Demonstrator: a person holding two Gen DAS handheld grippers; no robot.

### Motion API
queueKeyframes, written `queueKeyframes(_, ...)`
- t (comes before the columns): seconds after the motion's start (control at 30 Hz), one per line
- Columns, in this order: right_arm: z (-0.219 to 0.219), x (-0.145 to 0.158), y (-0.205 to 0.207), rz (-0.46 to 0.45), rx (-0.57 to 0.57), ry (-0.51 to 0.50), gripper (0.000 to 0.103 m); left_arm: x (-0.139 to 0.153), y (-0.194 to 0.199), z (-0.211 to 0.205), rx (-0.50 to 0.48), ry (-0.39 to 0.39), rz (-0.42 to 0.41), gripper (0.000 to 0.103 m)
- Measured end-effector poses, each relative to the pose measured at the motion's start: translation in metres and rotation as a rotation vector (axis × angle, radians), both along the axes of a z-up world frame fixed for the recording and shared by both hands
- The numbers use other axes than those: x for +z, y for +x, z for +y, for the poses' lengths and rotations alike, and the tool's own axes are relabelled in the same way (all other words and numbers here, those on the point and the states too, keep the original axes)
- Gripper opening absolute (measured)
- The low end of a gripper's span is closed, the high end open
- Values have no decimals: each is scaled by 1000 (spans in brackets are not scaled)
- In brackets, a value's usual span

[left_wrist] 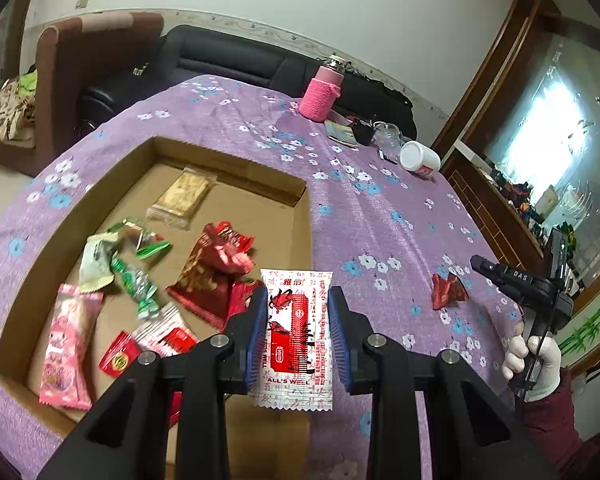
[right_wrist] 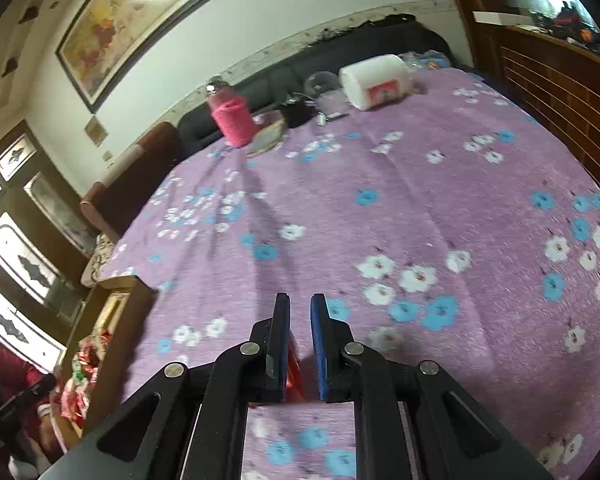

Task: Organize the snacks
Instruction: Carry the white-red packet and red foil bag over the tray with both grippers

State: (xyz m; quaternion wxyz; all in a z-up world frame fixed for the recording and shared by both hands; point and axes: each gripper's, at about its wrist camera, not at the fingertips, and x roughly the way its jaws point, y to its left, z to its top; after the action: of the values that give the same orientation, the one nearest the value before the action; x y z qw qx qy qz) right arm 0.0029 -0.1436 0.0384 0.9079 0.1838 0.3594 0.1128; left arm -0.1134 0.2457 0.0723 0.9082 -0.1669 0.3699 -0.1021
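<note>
My left gripper is shut on a white and red snack packet and holds it upright over the right edge of the cardboard box. The box holds several snacks: a cracker pack, a dark red bag, green candies, a pink packet. A small red wrapper lies on the purple cloth to the right. In the left wrist view the right gripper hovers just right of it. In the right wrist view my right gripper is slightly parted, with a red wrapper between the fingers near their base.
A pink-sleeved bottle, a tipped white jar, a glass item and small clutter sit at the table's far side. The purple flowered cloth covers the table. A dark sofa stands behind, and a wooden cabinet on the right.
</note>
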Motion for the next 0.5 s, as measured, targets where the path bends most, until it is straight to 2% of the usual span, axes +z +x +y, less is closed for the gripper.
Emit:
queueKeyframes(0.03,2,3,0,-6,7,-24,13,-1,-2,1,-1,-2,-2,29)
queueKeyframes(0.1,9,3,-2,12,34,-96,33,-2,-4,2,-6,-14,-3,29)
queueKeyframes(0.13,12,1,-3,26,50,-111,57,-2,-5,4,-7,-20,-4,29)
queueKeyframes(0.17,15,0,-5,35,65,-119,70,-4,-5,6,-7,-25,-4,29)
queueKeyframes(0.3,38,-13,-12,71,113,-188,70,-8,-4,10,-1,-46,2,29)
queueKeyframes(0.5,61,-40,-9,139,107,-262,70,-12,-10,14,0,-50,5,29)
